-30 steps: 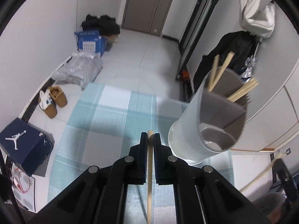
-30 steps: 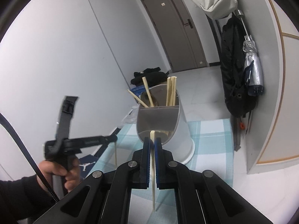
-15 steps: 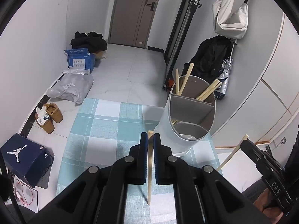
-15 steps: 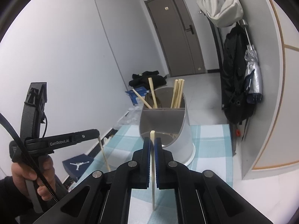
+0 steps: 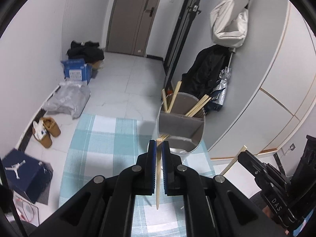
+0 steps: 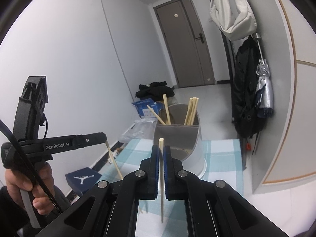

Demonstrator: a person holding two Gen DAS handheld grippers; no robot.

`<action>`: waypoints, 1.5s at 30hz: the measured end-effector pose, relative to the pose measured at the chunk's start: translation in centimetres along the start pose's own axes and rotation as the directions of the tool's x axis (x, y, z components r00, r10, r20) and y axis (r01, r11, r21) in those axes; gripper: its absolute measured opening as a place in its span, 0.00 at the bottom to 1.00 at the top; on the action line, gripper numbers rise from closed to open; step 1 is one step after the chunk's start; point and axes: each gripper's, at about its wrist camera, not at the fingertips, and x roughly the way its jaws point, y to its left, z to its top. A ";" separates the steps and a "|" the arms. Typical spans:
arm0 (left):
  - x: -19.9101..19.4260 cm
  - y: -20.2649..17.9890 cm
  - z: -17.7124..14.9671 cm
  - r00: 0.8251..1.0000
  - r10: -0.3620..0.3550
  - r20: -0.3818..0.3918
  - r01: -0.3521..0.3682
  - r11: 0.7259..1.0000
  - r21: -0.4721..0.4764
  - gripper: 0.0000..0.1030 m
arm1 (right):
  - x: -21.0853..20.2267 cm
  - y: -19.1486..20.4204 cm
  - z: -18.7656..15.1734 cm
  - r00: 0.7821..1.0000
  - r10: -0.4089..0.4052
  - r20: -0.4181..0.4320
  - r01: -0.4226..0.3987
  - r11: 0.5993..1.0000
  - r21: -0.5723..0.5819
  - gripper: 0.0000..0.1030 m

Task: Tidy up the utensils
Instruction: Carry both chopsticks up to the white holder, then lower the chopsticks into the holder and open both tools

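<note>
A grey-and-white divided utensil holder (image 5: 177, 125) stands on the teal checked tablecloth (image 5: 102, 150), with several wooden chopsticks leaning in its far compartments. My left gripper (image 5: 159, 145) is shut on a wooden chopstick (image 5: 157, 177) and hovers just short of the holder's near rim. My right gripper (image 6: 161, 149) is shut on a pale chopstick (image 6: 162, 183), also in front of the holder (image 6: 197, 158). In the right wrist view, a hand (image 6: 25, 181) holds the left gripper (image 6: 104, 138) at the left, its chopstick (image 6: 114, 162) hanging down. The right gripper (image 5: 240, 156) shows at the lower right of the left wrist view.
On the floor left of the table lie a dark blue shoe box (image 5: 21, 173), brown shoes (image 5: 46, 132), a grey plastic bag (image 5: 67, 100) and a blue carton (image 5: 76, 73). A black coat (image 5: 207, 75), a folded umbrella (image 6: 263, 86) and a white bag (image 5: 231, 25) hang on the right wall.
Both grippers have risen and drawn back from the holder, which now looks smaller and lower. Each still holds its chopstick. The right gripper has come into the left wrist view.
</note>
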 end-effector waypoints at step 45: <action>4.5 -1.4 12.6 0.988 -0.088 0.124 0.080 0.995 0.062 0.02 | 9.1 -3.4 15.4 0.987 -0.010 0.162 0.021 0.997 -0.068 0.03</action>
